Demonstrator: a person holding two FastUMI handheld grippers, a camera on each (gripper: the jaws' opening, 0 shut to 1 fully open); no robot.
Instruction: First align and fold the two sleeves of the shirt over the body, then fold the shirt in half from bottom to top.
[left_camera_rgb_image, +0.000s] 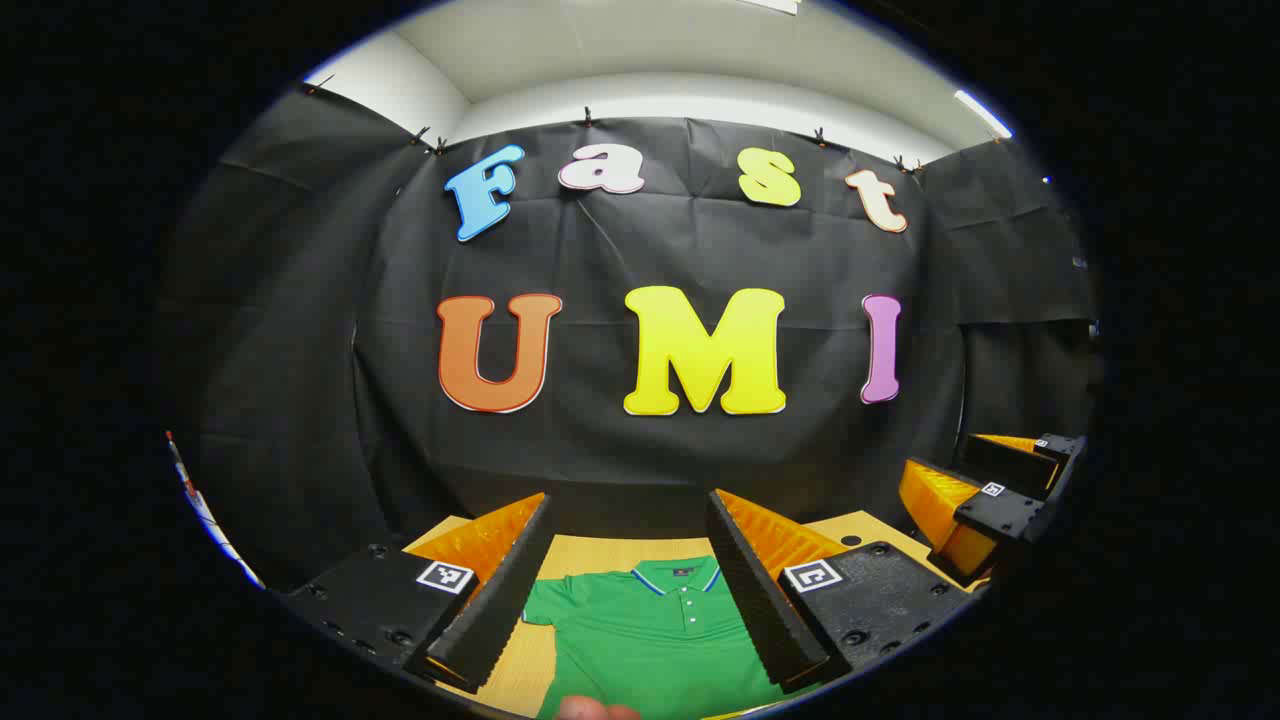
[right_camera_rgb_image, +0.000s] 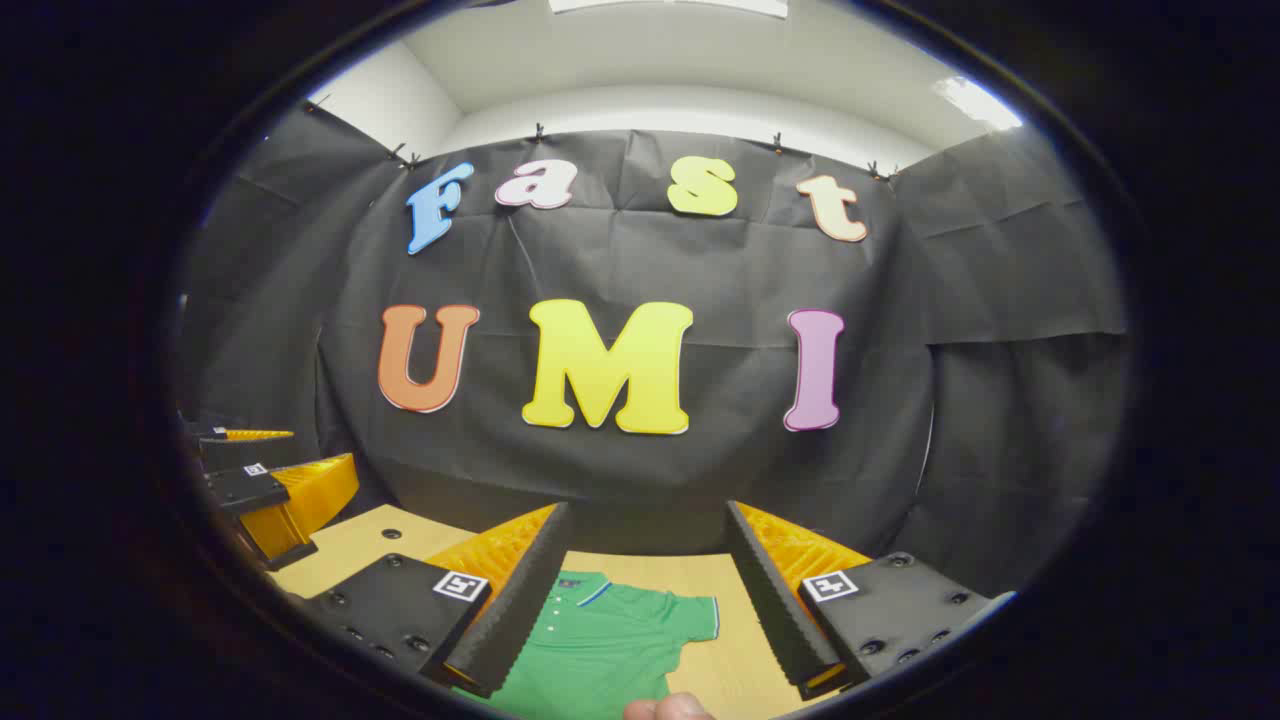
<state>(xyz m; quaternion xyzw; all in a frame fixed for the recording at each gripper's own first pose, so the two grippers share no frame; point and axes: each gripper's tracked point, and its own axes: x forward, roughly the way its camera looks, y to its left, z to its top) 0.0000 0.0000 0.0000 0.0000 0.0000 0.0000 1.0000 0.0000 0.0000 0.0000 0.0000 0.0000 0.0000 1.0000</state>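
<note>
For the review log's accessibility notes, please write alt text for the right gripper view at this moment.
A green polo shirt lies flat and unfolded on a wooden table, seen between the open fingers of the right gripper held above it. The left gripper shows at the left edge, over the table's near corner, and black cloth walls the booth behind.

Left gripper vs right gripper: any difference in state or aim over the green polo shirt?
Aim: the left gripper frames the green polo shirt's collar and button placket; the right gripper frames one short sleeve, its collar near one finger. Background: the wooden table shows more beside the right gripper. Shared: both open, above the flat shirt, holding nothing.
</note>
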